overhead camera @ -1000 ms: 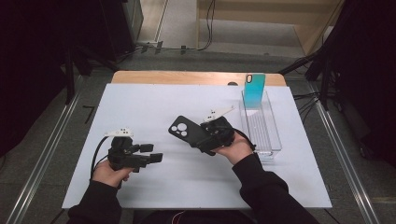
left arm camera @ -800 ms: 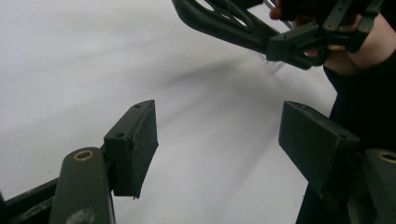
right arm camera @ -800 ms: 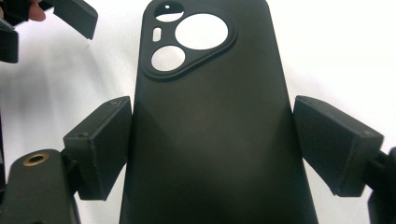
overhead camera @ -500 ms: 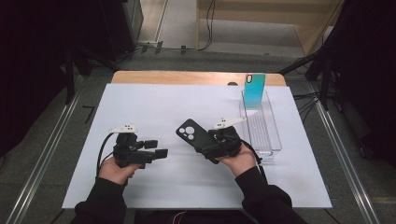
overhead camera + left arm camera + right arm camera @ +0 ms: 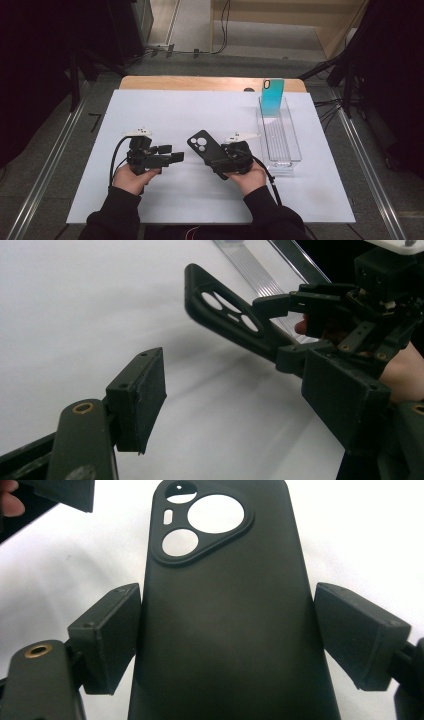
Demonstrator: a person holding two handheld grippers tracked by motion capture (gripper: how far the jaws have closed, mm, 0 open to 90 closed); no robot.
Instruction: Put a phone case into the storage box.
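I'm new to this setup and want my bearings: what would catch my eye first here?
First, the black phone case with its round camera cut-outs, held above the white table in the right gripper, near the middle. Next, the teal phone standing upright at the far end of the clear tray on the right. The left gripper waits open, jaws toward the case.

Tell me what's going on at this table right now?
A person is working with a hand-held gripper in each hand over the white table top. The right gripper holds a black soft phone case with round camera cut-outs by its long edges, above the table. The left gripper stands open and empty, pointed at the case without touching it. Farther right, a clear plastic slotted rack holds a teal phone standing upright at its far end.
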